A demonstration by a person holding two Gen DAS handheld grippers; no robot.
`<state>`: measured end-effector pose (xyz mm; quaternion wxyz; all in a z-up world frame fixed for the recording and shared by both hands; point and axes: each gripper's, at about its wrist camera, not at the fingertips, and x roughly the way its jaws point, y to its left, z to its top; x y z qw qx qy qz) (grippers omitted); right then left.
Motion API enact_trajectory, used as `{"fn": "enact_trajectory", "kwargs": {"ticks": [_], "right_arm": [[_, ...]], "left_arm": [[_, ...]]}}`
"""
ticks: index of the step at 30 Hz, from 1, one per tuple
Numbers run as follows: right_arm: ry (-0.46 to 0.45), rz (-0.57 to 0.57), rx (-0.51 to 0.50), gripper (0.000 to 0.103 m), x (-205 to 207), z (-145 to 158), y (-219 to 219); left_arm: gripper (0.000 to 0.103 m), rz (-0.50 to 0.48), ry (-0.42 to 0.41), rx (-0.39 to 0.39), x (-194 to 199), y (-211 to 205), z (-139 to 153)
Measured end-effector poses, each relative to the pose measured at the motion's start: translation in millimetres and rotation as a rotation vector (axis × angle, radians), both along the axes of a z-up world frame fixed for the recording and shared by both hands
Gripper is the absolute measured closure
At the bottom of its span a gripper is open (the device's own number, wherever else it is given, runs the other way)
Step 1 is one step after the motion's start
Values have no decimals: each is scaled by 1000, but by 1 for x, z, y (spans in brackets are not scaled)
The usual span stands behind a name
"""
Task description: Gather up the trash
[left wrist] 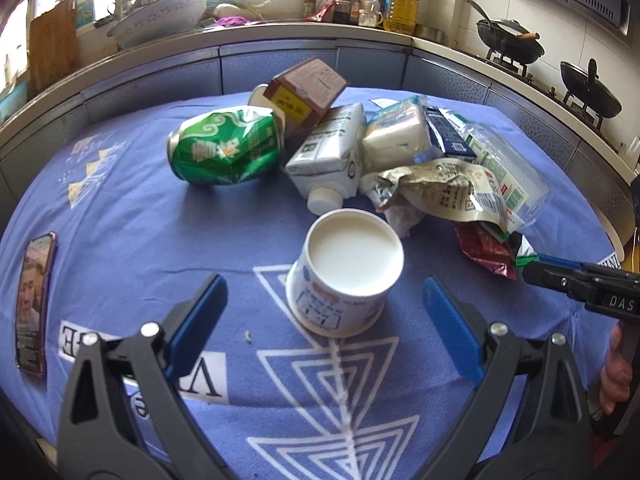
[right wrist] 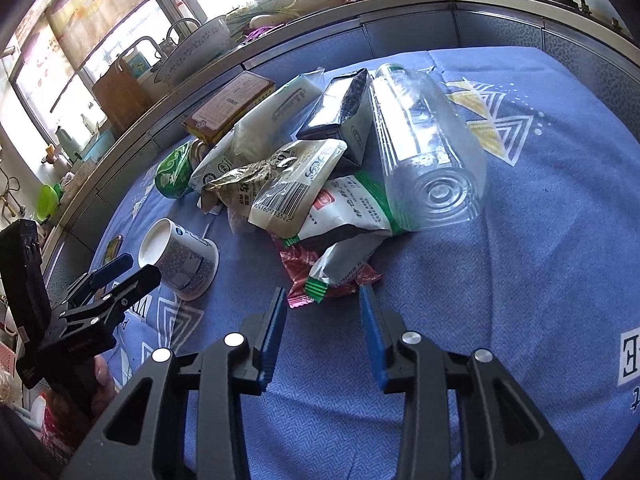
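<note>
Trash lies heaped on a blue patterned tablecloth [left wrist: 132, 220]. A white paper tub [left wrist: 346, 276] stands just beyond the tips of my left gripper [left wrist: 324, 280], which is open and wide around it without touching. Behind are a crushed green can [left wrist: 226, 150], a white carton [left wrist: 328, 152] and a brown box [left wrist: 306, 92]. My right gripper [right wrist: 322, 290] stands open, with the green-striped end of a white wrapper [right wrist: 316, 289] and a red foil wrapper [right wrist: 298, 264] between its fingertips; no pad visibly presses. A clear plastic bottle [right wrist: 424, 140] lies behind.
A phone [left wrist: 34, 304] lies at the cloth's left edge. A kitchen counter [left wrist: 280, 34] behind holds a large bowl [left wrist: 160, 12], bottles and two woks [left wrist: 508, 42] on a stove. A person's hand [left wrist: 614, 372] holds the right gripper's handle.
</note>
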<state>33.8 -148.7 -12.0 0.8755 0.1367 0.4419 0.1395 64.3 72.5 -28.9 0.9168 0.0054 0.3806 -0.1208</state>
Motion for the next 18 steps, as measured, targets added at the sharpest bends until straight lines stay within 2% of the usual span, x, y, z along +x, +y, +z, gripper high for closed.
{"fn": "enact_trajectory", "kwargs": {"ticks": [5, 10, 16, 18], "right_arm": [[24, 3, -1, 65, 4, -6, 3], [7, -30, 1, 65, 2, -1, -8], [-76, -105, -40, 65, -9, 14, -26], [-114, -138, -62, 65, -10, 20, -32]], "left_arm": [[9, -3, 13, -14, 3, 6, -3], [9, -22, 8, -22, 8, -1, -2], [9, -51, 4, -11, 15, -15, -5], [14, -57, 4, -8, 18, -18, -7]]}}
